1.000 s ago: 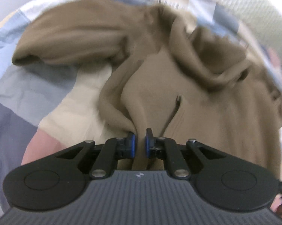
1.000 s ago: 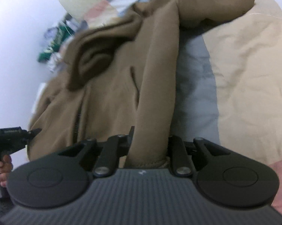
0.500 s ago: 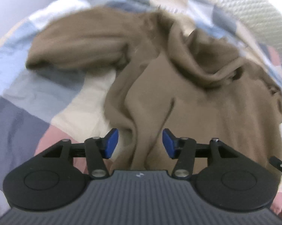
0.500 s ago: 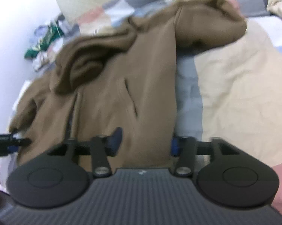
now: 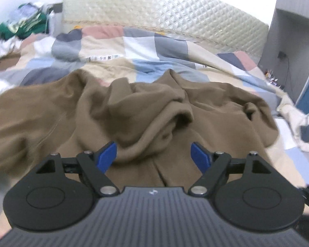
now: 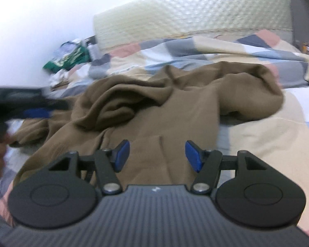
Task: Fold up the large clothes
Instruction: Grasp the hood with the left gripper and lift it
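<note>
A large brown hoodie (image 5: 133,111) lies spread and rumpled on the patchwork quilt (image 5: 142,47), hood bunched at its middle. It also shows in the right wrist view (image 6: 175,113) with one sleeve folded at the right. My left gripper (image 5: 154,154) is open and empty, just above the hoodie's near part. My right gripper (image 6: 157,154) is open and empty over the hoodie's front, near a pocket slit. The left gripper also shows blurred in the right wrist view (image 6: 20,105), at the left, held by a hand.
A quilted cream headboard (image 5: 175,16) stands behind the bed. A pile of green and white clothes (image 5: 20,28) lies at the far left by the wall. A grey cabinet (image 5: 298,30) stands at the right. A cream cloth (image 5: 298,119) hangs off the bed's right edge.
Both grippers were shut on the hoodie's edge a second ago. They opened, let the cloth go and lifted back, now tilted up toward the headboard.
</note>
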`<state>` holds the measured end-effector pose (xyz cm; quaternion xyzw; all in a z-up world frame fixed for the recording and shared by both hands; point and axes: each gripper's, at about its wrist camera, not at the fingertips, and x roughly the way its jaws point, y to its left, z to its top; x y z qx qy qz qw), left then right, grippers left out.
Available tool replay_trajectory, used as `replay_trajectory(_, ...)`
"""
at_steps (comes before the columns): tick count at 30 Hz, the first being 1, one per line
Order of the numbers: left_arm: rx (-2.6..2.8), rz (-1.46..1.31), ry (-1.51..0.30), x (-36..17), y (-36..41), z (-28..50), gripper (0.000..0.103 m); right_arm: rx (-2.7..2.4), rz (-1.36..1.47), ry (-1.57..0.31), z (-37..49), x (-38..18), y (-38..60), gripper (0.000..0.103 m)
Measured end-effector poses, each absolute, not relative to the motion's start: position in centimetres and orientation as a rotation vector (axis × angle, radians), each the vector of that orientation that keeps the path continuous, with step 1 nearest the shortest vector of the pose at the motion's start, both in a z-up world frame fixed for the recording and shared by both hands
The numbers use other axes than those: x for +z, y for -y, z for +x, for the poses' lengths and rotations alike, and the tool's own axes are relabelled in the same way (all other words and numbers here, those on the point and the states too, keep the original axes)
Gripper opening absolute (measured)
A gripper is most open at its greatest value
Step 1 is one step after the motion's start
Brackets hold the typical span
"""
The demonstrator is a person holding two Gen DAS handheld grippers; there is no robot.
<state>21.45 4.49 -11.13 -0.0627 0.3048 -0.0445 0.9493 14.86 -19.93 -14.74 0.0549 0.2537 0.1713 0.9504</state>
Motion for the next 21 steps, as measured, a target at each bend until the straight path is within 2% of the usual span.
replay_trajectory(1,-0.097,-0.132,-0.619,-11.6,-4.0,22.8,0.083,0.352,0.106,-0.516,15.1,-14.9,19.7,0.063)
replay_trajectory(4,-0.045,-0.15,-0.653,-13.2,-3.6,27.7,0.081,0.355,0.106,-0.531,16.3,-15.7,19.2,0.077)
replay_trajectory(6,-0.009,-0.158,-0.683,-14.5,-3.4,31.3,0.074,0.355,0.131,-0.543,16.6,-16.1,19.3,0.081)
replay_trajectory(7,-0.001,-0.153,-0.695,-14.9,-3.3,32.6,0.067,0.36,0.145,-0.552,16.8,-16.2,19.4,0.081)
replay_trajectory(8,0.004,-0.158,-0.712,-15.1,-3.2,34.0,0.05,0.365,0.158,-0.559,16.7,-16.3,19.5,0.081)
replay_trajectory(10,0.018,-0.183,-0.765,-15.1,-3.3,36.7,0.028,0.368,0.181,-0.566,16.9,-16.4,19.6,0.081)
replay_trajectory(11,0.044,-0.188,-0.781,-14.6,-3.5,38.1,0.024,0.369,0.19,-0.566,16.8,-16.4,19.7,0.081)
replay_trajectory(16,0.133,-0.18,-0.668,-8.3,-5.1,46.4,0.02,0.369,0.193,-0.555,17.1,-16.4,19.4,0.081)
replay_trajectory(21,0.215,-0.074,-0.498,-1.1,-5.6,57.8,0.02,0.368,0.16,-0.535,18.8,-17.0,19.0,0.081)
